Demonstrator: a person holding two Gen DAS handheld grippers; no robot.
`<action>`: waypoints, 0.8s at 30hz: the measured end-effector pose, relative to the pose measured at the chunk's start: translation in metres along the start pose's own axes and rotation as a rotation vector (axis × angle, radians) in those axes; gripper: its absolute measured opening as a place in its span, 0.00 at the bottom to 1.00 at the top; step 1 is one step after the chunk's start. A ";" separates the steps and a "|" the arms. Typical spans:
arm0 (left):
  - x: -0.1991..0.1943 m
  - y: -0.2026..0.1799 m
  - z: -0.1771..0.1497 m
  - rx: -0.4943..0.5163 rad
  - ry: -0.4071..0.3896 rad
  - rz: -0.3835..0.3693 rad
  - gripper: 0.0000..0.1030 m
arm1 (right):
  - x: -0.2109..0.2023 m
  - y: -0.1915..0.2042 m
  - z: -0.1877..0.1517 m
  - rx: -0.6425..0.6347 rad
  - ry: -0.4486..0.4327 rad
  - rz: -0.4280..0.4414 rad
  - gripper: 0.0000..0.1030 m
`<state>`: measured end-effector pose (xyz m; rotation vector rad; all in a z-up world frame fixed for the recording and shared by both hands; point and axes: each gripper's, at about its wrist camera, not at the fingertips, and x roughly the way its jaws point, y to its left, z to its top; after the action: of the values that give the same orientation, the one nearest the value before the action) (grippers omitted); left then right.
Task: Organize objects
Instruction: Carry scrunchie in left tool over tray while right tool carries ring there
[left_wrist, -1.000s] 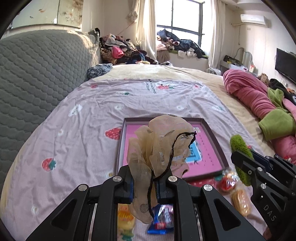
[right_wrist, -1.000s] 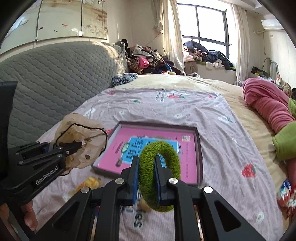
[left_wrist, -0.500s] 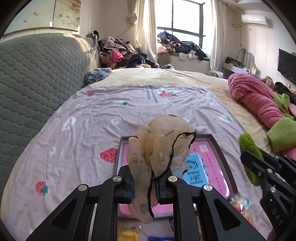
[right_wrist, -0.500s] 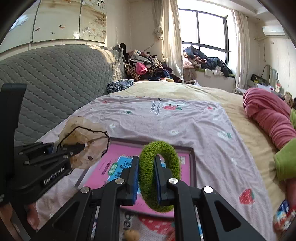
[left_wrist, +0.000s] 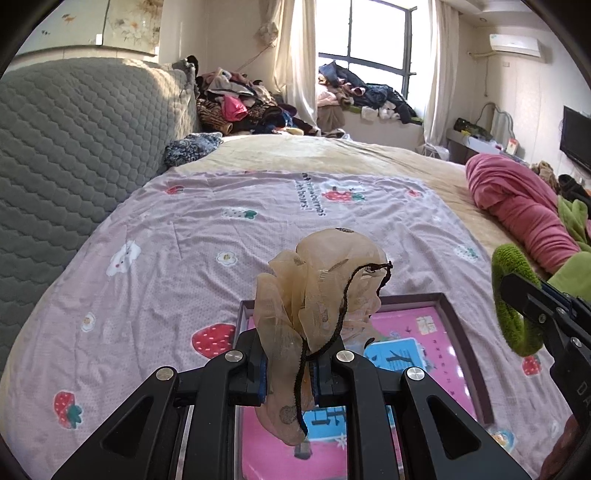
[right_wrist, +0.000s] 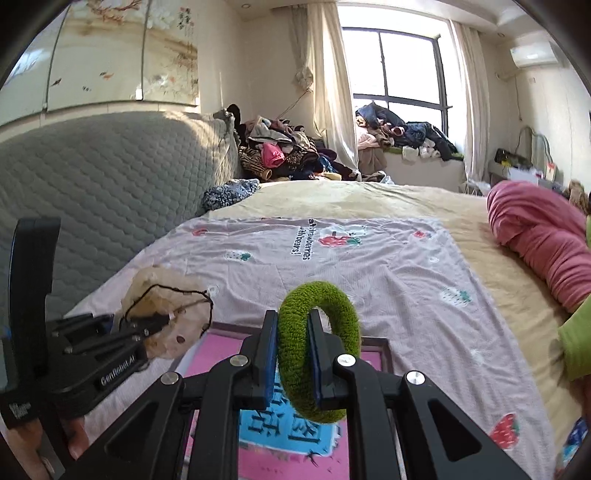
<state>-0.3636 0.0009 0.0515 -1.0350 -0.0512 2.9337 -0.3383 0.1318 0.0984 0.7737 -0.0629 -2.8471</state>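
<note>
My left gripper (left_wrist: 287, 363) is shut on a beige mesh scrunchie (left_wrist: 321, 295) with a black cord, held above the near part of a pink tray (left_wrist: 436, 354) with a dark rim. It also shows in the right wrist view (right_wrist: 166, 314). My right gripper (right_wrist: 292, 356) is shut on a fuzzy green scrunchie (right_wrist: 325, 354), held over the same tray (right_wrist: 210, 347). The green scrunchie appears at the right of the left wrist view (left_wrist: 511, 291).
The tray lies on a lilac strawberry-print sheet (left_wrist: 258, 221) on a bed. A grey quilted headboard (left_wrist: 74, 147) is at left. A pink rolled blanket (left_wrist: 517, 206) lies at right. Clothes piles (left_wrist: 240, 107) sit beyond the bed. A snack packet (left_wrist: 502, 439) lies by the tray.
Both grippers have moved forward over the tray with their scrunchies still held; the tray has slid lower in both views and the snacks near it have mostly left the frame.
</note>
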 end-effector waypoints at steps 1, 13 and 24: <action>0.005 0.000 -0.001 -0.004 -0.001 -0.001 0.16 | 0.007 0.000 -0.002 0.005 0.005 -0.003 0.15; 0.076 -0.003 -0.027 -0.007 0.087 -0.024 0.17 | 0.087 -0.018 -0.033 0.028 0.107 -0.037 0.15; 0.111 0.001 -0.037 -0.017 0.171 0.012 0.19 | 0.142 -0.026 -0.056 -0.001 0.234 -0.109 0.15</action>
<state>-0.4271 0.0048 -0.0469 -1.2881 -0.0654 2.8475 -0.4344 0.1300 -0.0233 1.1362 0.0141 -2.8323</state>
